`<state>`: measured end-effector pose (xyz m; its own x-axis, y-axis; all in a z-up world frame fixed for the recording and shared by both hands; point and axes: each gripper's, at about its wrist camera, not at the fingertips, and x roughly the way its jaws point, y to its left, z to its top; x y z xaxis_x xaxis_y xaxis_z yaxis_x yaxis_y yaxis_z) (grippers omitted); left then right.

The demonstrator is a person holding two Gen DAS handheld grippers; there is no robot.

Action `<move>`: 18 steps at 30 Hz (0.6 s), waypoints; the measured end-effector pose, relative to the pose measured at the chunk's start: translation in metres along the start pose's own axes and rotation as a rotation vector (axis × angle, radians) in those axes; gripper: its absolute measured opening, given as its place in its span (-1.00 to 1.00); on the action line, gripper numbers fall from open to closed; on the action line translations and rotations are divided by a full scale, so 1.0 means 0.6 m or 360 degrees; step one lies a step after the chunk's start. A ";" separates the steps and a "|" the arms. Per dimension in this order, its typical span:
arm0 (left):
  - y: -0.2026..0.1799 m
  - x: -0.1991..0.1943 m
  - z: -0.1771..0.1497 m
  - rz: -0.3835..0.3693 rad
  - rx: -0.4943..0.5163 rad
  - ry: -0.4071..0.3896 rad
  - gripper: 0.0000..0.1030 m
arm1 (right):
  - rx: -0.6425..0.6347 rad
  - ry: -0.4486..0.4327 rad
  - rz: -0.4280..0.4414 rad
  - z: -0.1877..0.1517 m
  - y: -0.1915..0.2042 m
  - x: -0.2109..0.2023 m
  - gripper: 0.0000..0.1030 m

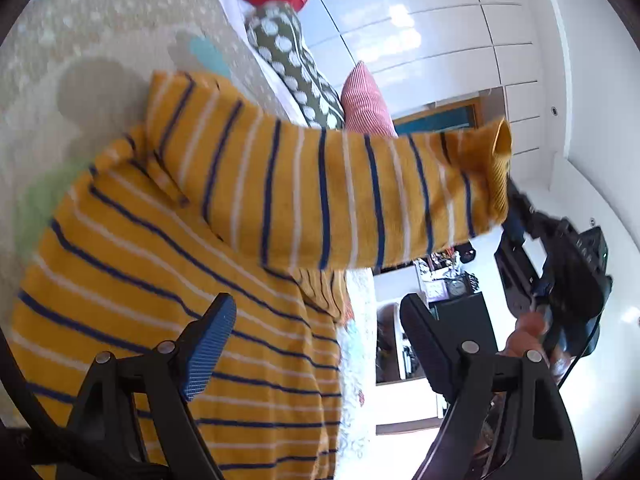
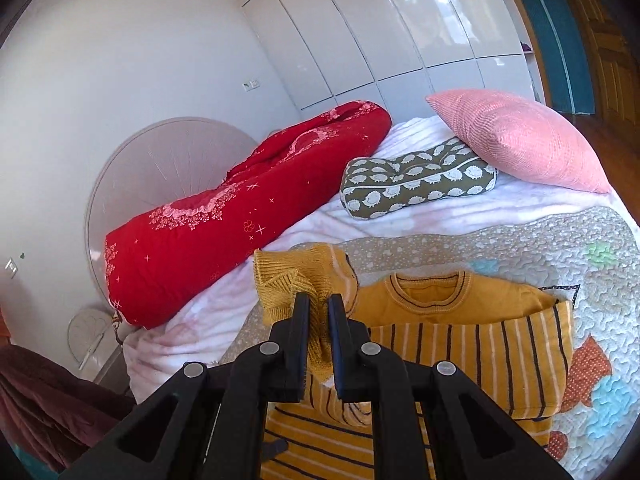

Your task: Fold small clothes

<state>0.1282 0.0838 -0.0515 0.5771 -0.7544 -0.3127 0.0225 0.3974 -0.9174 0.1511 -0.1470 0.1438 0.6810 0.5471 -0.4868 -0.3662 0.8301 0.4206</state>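
Sleeve fold under way on a small striped sweater.

The right gripper (image 2: 319,304) has its jaws nearly shut on the ribbed cuff (image 2: 286,286), holding the sleeve (image 1: 340,196) stretched in the air beyond the wide-open, empty jaws of the left gripper (image 1: 320,320). The mustard knit sweater (image 2: 472,320), soft and floppy with navy and white stripes, lies on the quilted bed cover (image 2: 592,248) ahead of the right jaws. Next, probably: lay the sleeve across the body.
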 end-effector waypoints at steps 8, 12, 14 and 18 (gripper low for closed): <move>0.014 0.092 -0.009 -0.0174 -0.0177 0.0094 0.62 | 0.0015 -0.0048 0.0047 0.005 0.011 -0.041 -0.81; -0.006 0.114 0.025 -0.0202 -0.0131 0.0092 0.61 | 0.0010 -0.0075 0.0035 0.003 0.011 -0.059 -0.81; -0.023 0.101 0.048 -0.0133 -0.0050 0.0026 0.57 | -0.0008 -0.0088 -0.0004 -0.001 0.006 -0.064 -0.81; -0.065 0.045 0.104 0.0206 0.0161 -0.0191 0.45 | -0.0047 -0.0114 -0.0117 -0.010 -0.019 -0.068 -0.81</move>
<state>0.1937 0.0806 -0.0086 0.6735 -0.6283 -0.3894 0.0201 0.5422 -0.8400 0.1239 -0.1783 0.1544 0.7500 0.4762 -0.4591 -0.3311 0.8711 0.3626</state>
